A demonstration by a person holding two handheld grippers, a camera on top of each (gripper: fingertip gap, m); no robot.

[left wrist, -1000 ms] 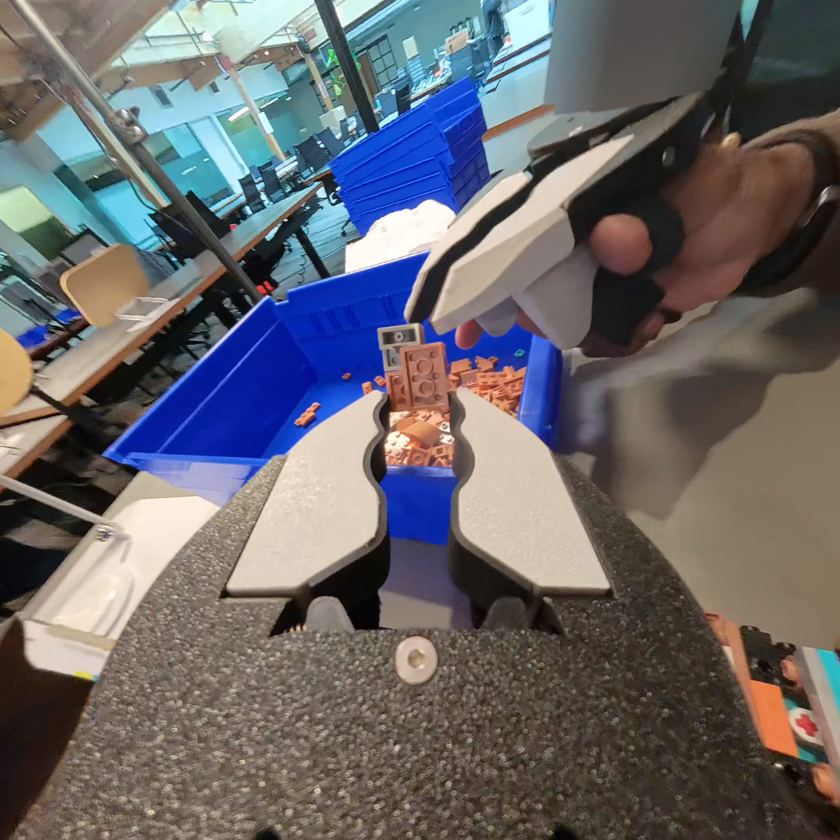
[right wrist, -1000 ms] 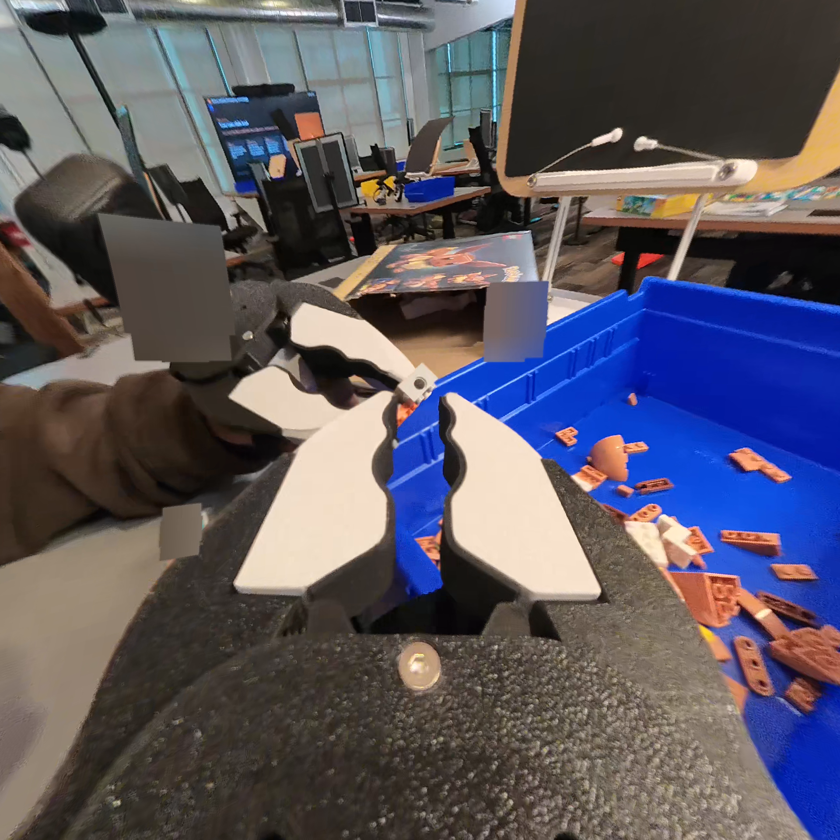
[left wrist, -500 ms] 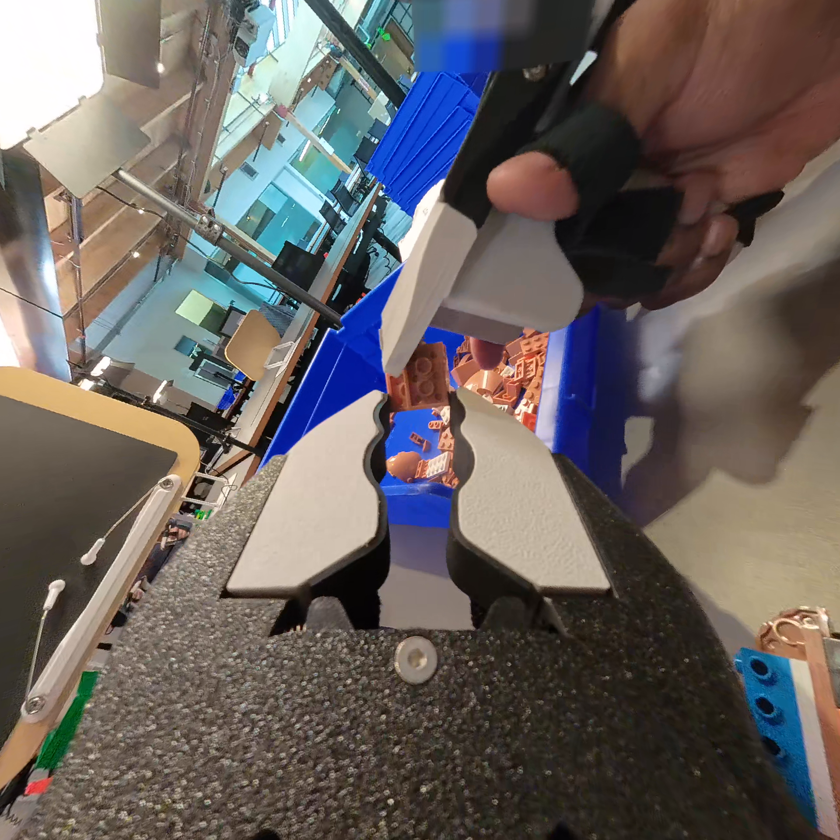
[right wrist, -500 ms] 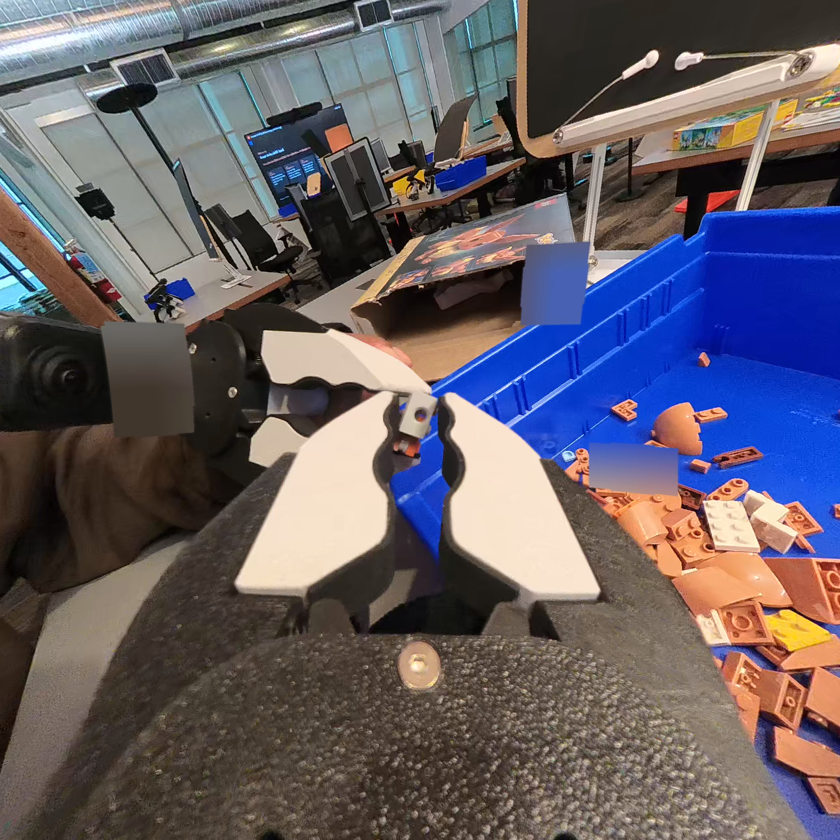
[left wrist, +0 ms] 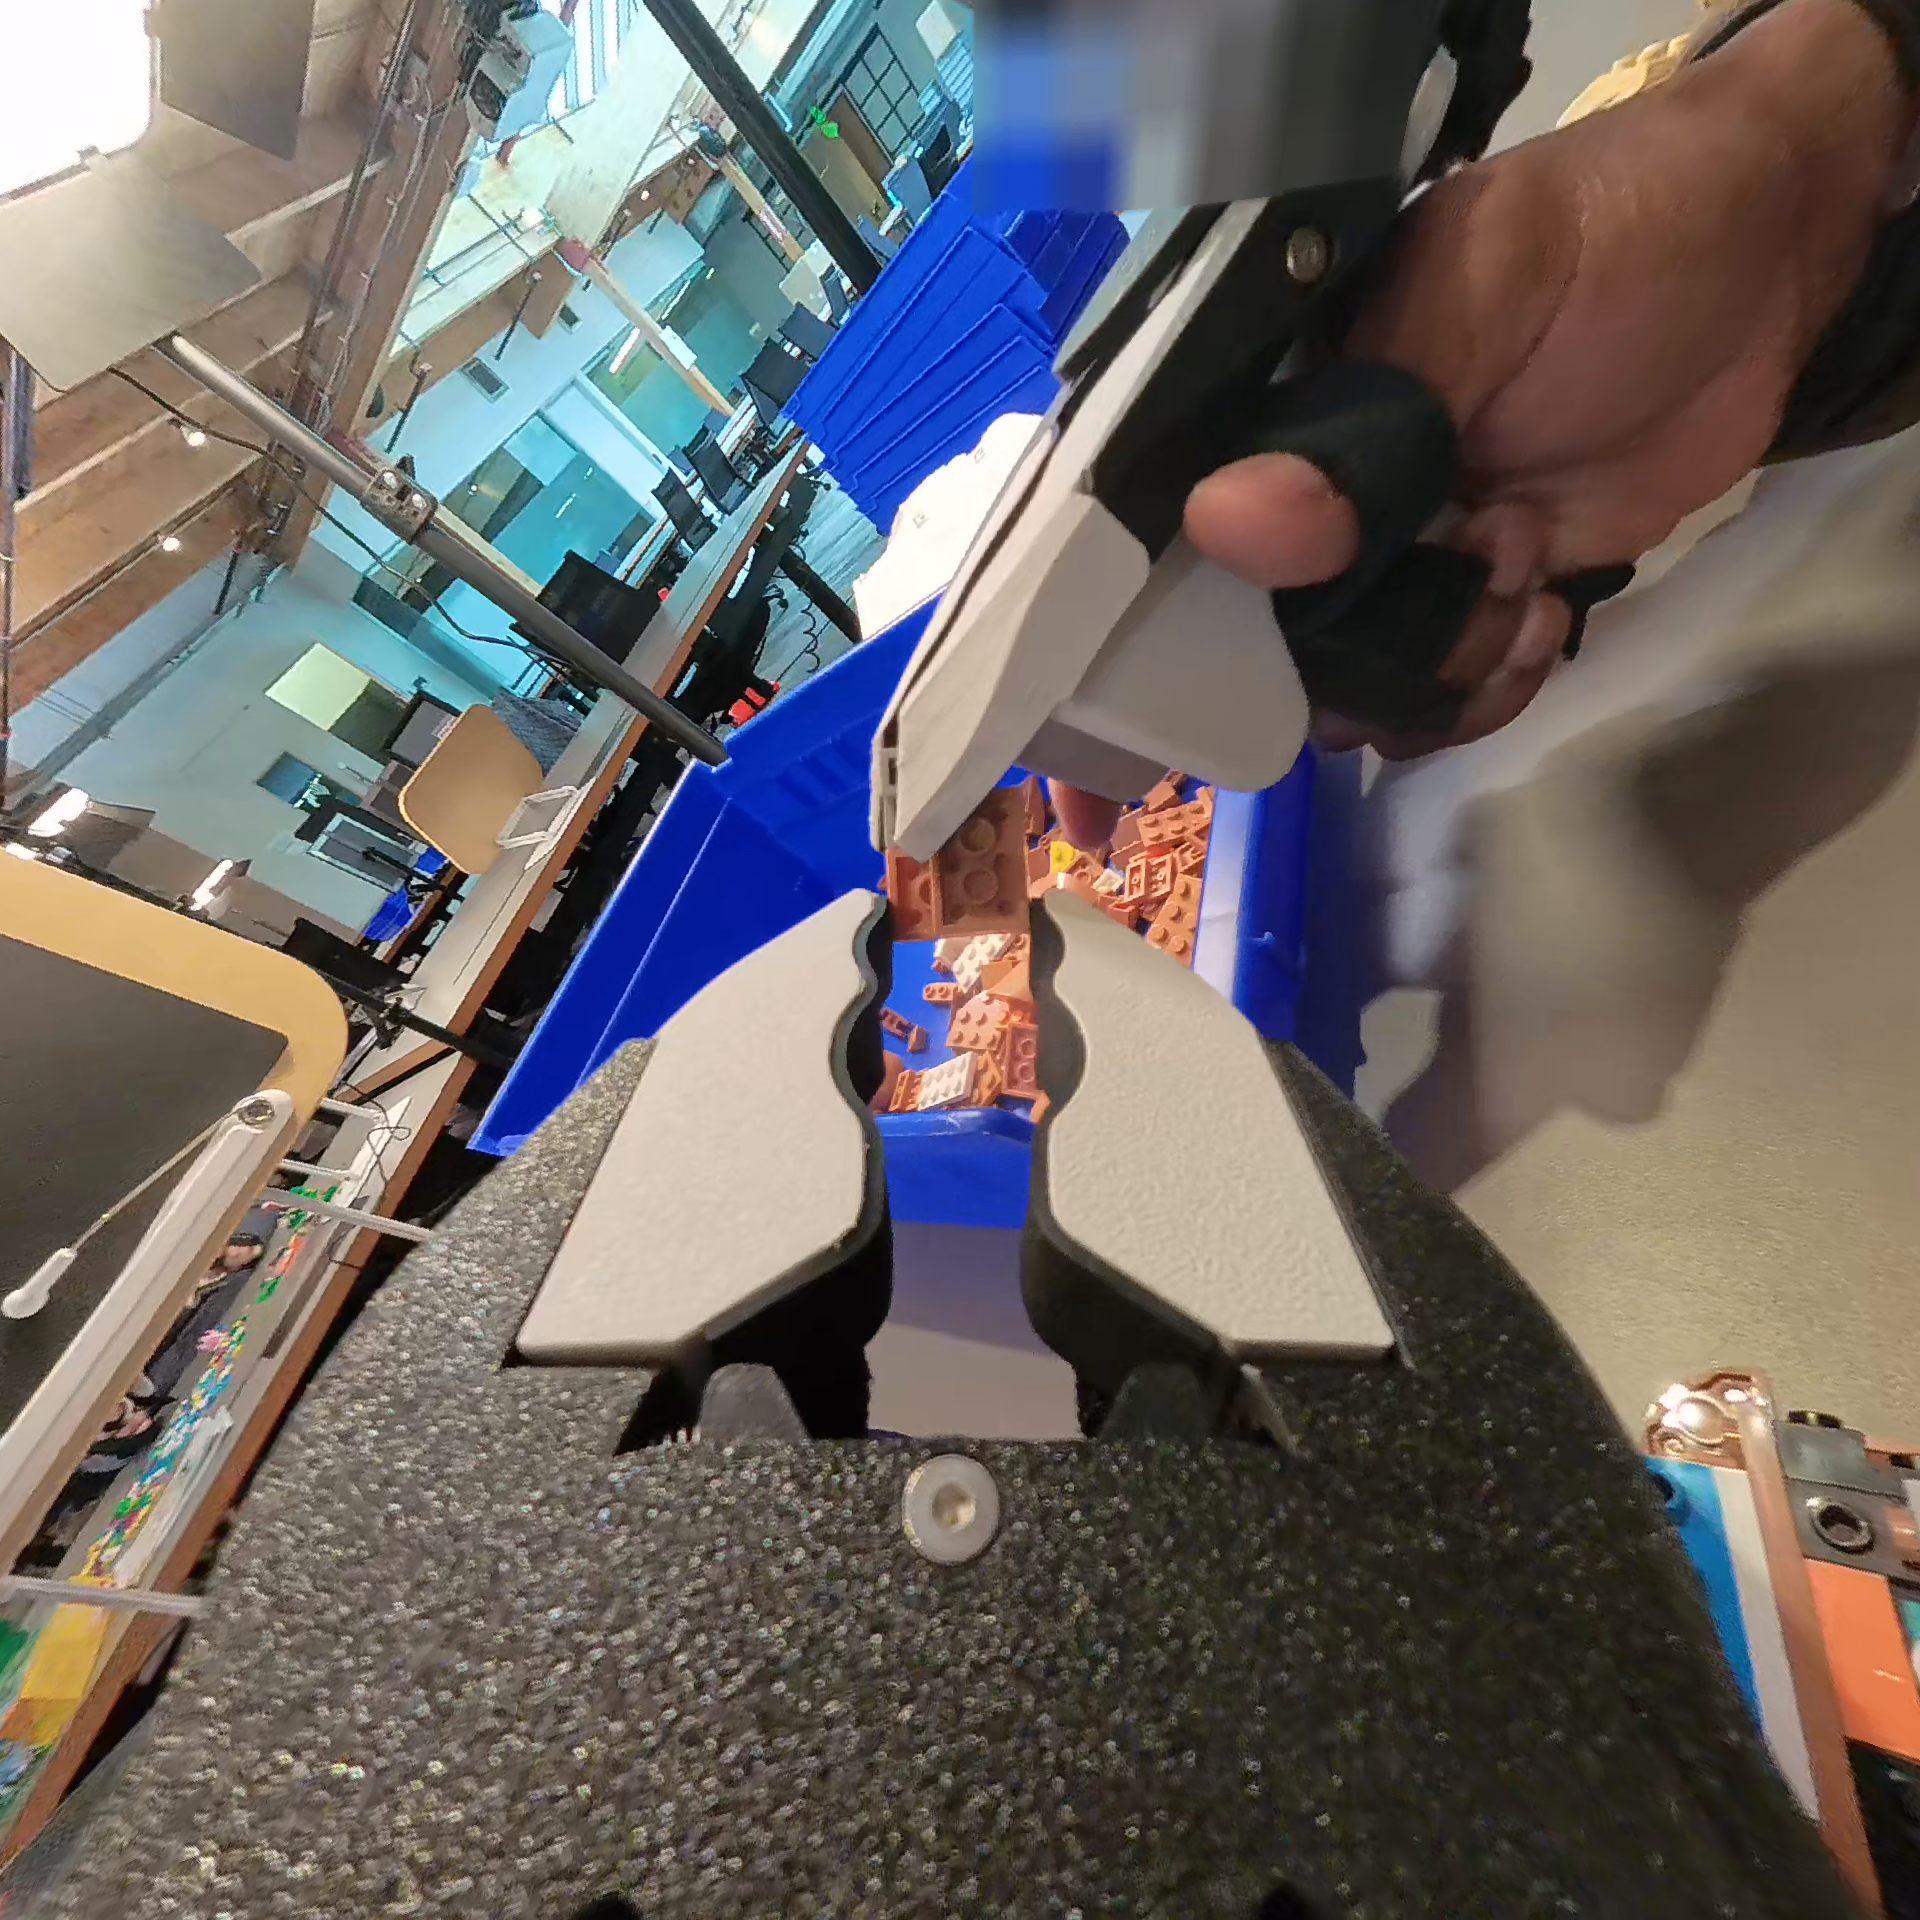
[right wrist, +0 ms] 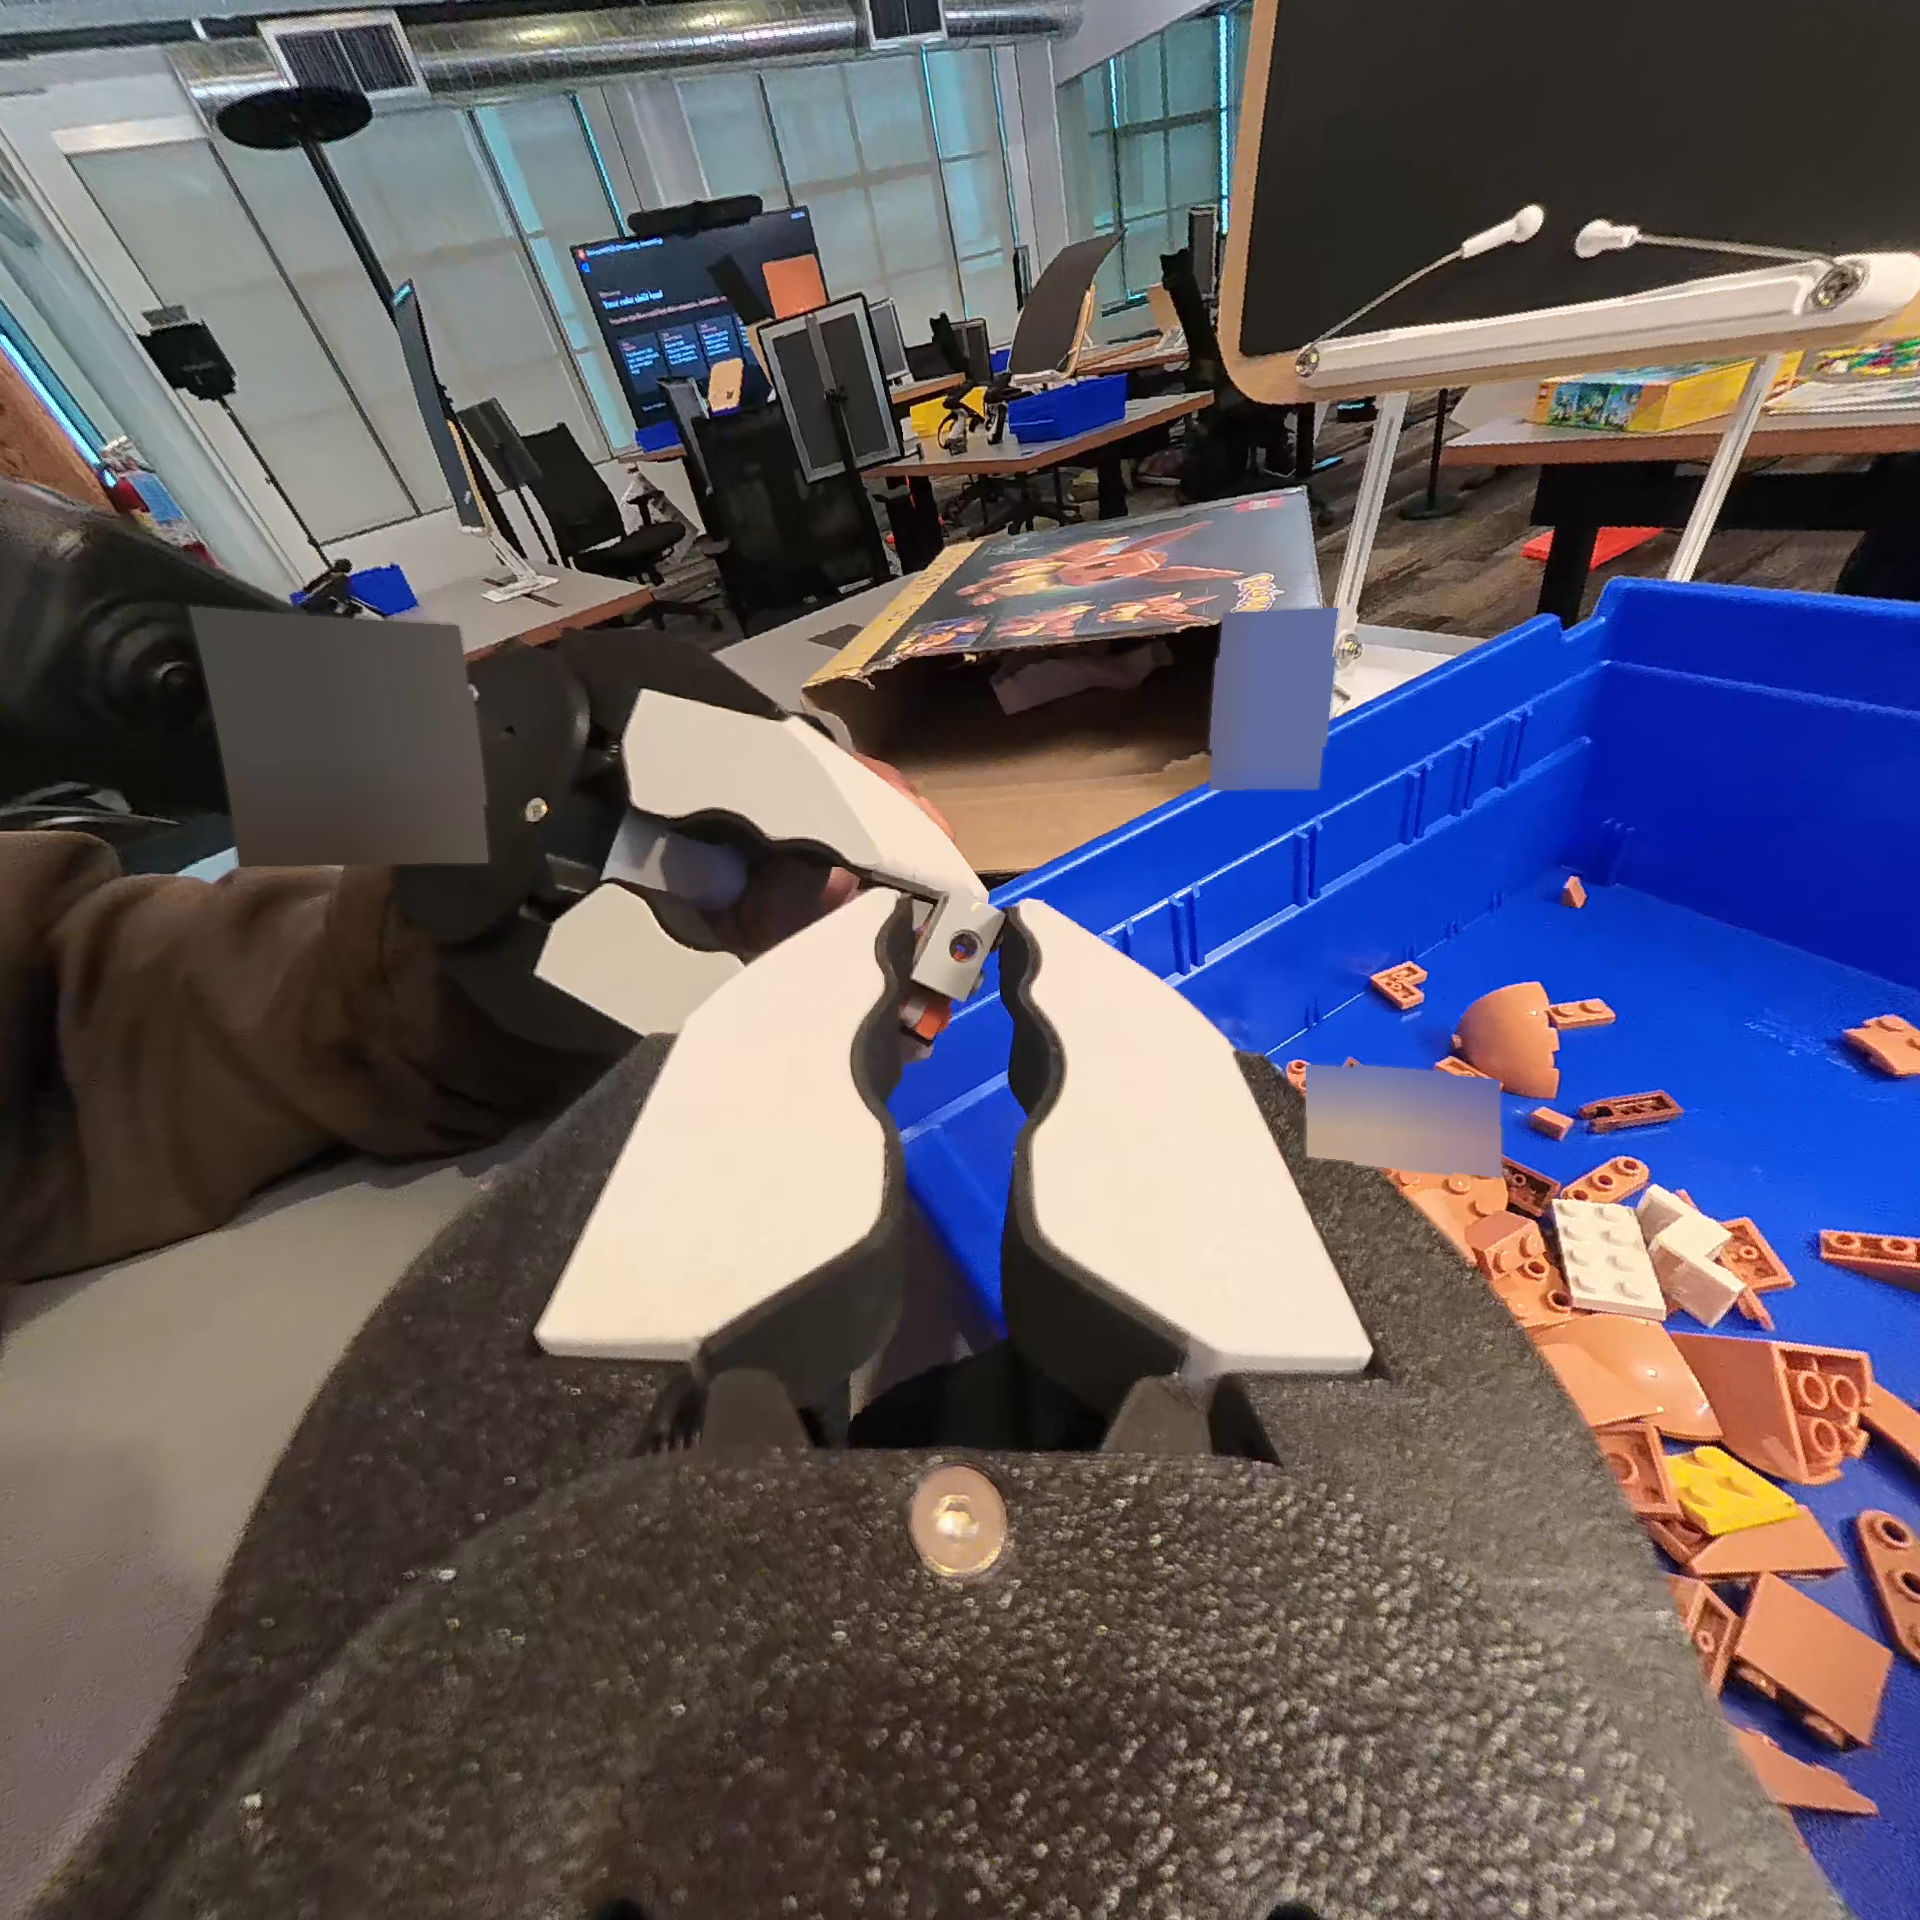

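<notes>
Brick (left wrist: 961,878), brown, clamped in left gripper (left wrist: 961,914) at 12 o'clock above bin (left wrist: 665,935). Right gripper (right wrist: 951,940) closes on grey piece (right wrist: 961,951) pressed against it; joining apparently unfinished.

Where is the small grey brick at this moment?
In the right wrist view, the small grey brick sits centre frame between the right gripper's fingertips, touching the left gripper's tip, just left of the blue bin.

open office: glazed far wall (right wrist: 499,312), desks (right wrist: 1049,436), black chairs (right wrist: 603,520), wall screen (right wrist: 696,301), exposed ceiling duct (right wrist: 623,42)
</notes>
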